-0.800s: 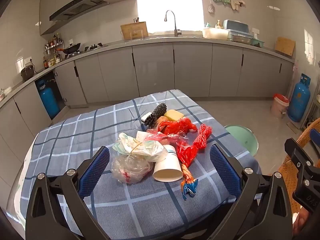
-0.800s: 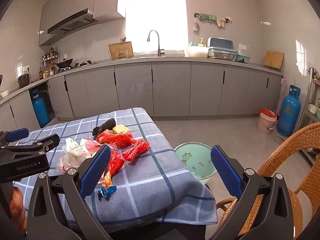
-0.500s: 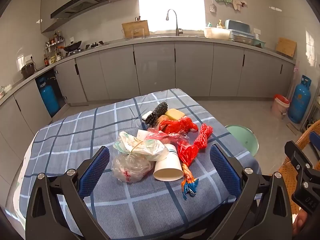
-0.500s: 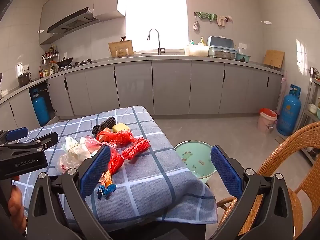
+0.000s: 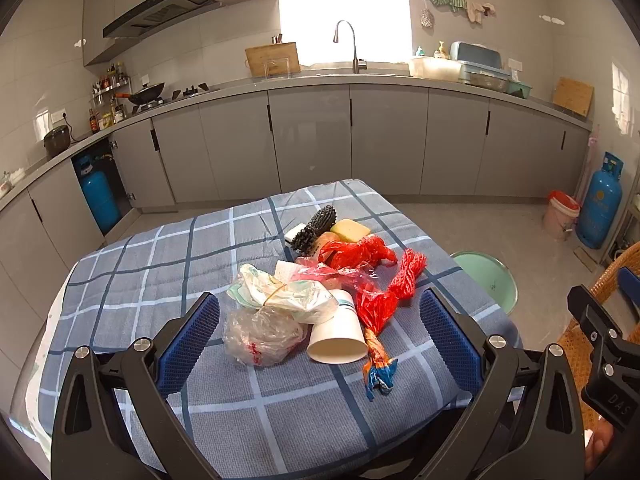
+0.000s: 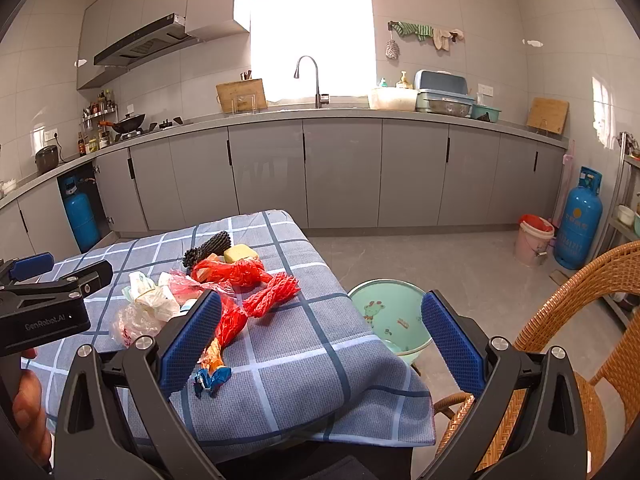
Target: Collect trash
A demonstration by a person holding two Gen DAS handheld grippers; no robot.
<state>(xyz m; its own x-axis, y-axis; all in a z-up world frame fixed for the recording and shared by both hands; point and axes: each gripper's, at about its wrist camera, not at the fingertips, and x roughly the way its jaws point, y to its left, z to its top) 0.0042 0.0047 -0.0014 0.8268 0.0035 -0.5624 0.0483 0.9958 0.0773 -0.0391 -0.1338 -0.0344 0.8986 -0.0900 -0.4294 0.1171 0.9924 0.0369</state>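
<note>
— Tell me, has the collecting started? From where I stand, nothing looks picked up.

— I think not yet. The left gripper (image 5: 320, 340) hangs over the near edge of the table (image 5: 132, 280), and its two blue pads are wide apart with nothing between them. The right gripper (image 6: 320, 340) is the same: pads fully apart, empty, looking past the table corner toward the floor.

— And the trash, where is it?

— All on the checked cloth, in one loose heap. Nearest to the person lies a twisted snack wrapper (image 5: 378, 368), then a white paper cup (image 5: 338, 336) on its side, and just beside it a crumpled clear plastic bag (image 5: 260, 334). A white-green bag (image 5: 284, 294) rests partly on the cup. Behind them are the red plastic bags (image 5: 356, 254) and a red net (image 5: 408, 272). At the far end I see a black ribbed thing (image 5: 316, 226) and a yellow sponge (image 5: 352, 230); if these two are trash, I cannot say.

— Where should it go?

— Probably into the green basin (image 6: 390, 314) on the floor, just beside the table. A few small scraps seem to lie in it. A pink bucket (image 6: 534, 240) stands farther away, near the blue gas cylinder (image 6: 578, 218).

— So almost everything remains.

— Yes, in my opinion the work is at its very beginning: each piece must still be taken.
</note>
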